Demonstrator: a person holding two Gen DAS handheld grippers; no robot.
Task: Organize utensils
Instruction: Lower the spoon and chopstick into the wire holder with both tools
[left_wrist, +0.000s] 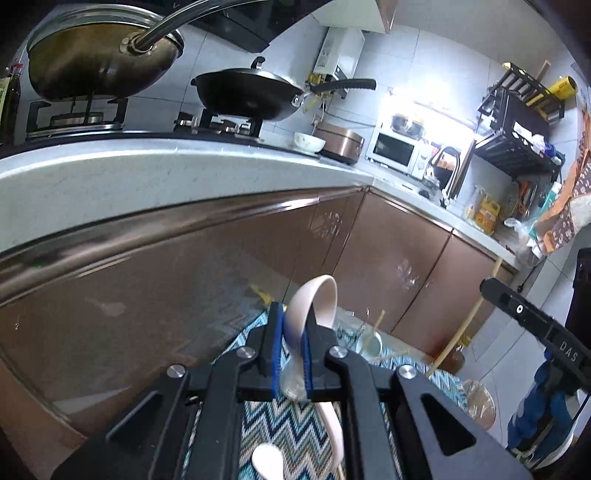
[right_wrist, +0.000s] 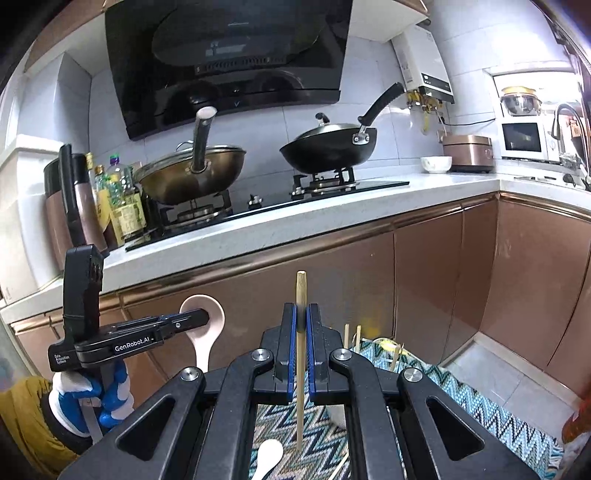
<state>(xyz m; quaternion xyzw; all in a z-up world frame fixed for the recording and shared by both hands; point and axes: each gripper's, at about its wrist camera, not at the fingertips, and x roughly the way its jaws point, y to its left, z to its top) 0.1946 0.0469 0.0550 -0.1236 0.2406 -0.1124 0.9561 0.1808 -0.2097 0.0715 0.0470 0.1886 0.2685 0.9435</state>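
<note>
Kitchen corner: white stone worktop (right_wrist: 332, 218) over copper-brown cabinet doors (right_wrist: 424, 280), a brass-coloured lidded wok (right_wrist: 192, 177) and a black lidded wok (right_wrist: 328, 147) on the gas hob, black range hood (right_wrist: 229, 59) above. Low in front, a table under a teal-and-white zigzag woven cloth (right_wrist: 480, 398).

Left gripper (left_wrist: 293, 343): jaws nearly closed, blue pads clamped on the handle of a pale pink plastic spoon (left_wrist: 317, 299). Bowl end points up, handle tail hangs below the pads. The spoon is lifted clear of the cloth; the right wrist view shows it at left, beside the cabinet front.

Right gripper (right_wrist: 302, 332): jaws fully clenched on a single pale wooden chopstick (right_wrist: 301, 295), held upright, its tip above the pads and its long end hanging toward the cloth.

On the cloth: a white spoon (right_wrist: 269, 454) near the bottom edge, and a small white cup (left_wrist: 369, 345) with a chopstick in it.
</note>
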